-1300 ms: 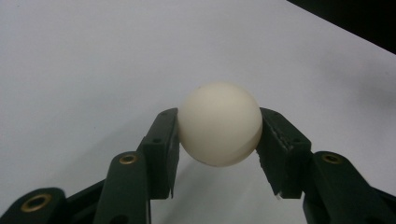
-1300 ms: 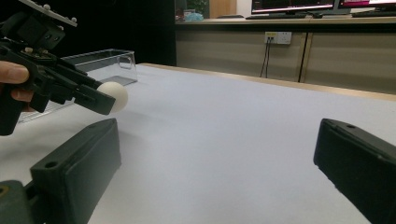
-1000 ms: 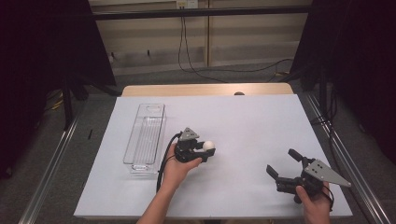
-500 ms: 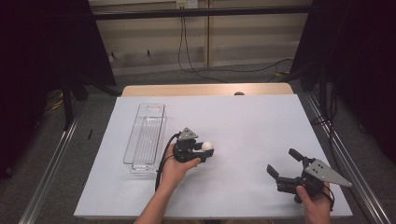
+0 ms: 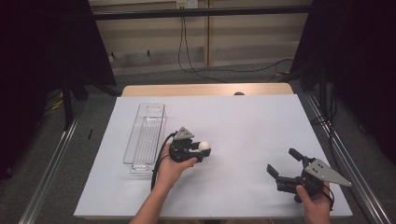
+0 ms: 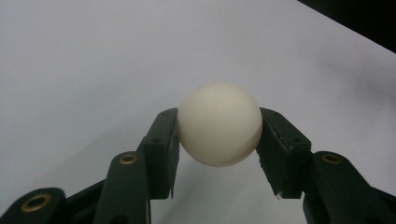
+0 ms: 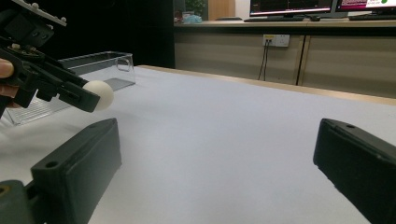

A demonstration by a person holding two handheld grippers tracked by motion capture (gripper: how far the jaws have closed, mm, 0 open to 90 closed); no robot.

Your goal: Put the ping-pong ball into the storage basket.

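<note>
The left gripper (image 5: pixel 201 150) is clamping a small white ball (image 5: pixel 204 146) between its two black jaws, and in the left gripper view the ball (image 6: pixel 219 124) is sitting squarely at the jaw tips, with a pad pressing against each of its sides and the white table cover (image 6: pixel 93 60) lying behind it. In the high view the person's left hand (image 5: pixel 170 164) is wrapping around the gripper's body from below, with the grey three-cornered plate on top and the black cable trailing back along the forearm. The ball is being held near the middle of the table, just to the right of a clear plastic bin (image 5: pixel 144 136) that is standing lengthwise on the cover; the gripper and the bin are lying close together but apart. From the right gripper view the ball (image 7: pixel 99 95) is hanging slightly above the surface, with the bin (image 7: pixel 100 69) just behind it. The right gripper (image 5: pixel 286 164) is resting well apart from the ball, toward the near right corner of the table, with the right hand (image 5: pixel 315 203) gripping it from behind. Its jaws are standing wide open with nothing between them, and they are pointing leftward across the bare white cover (image 5: pixel 243 121) toward the left gripper.
</note>
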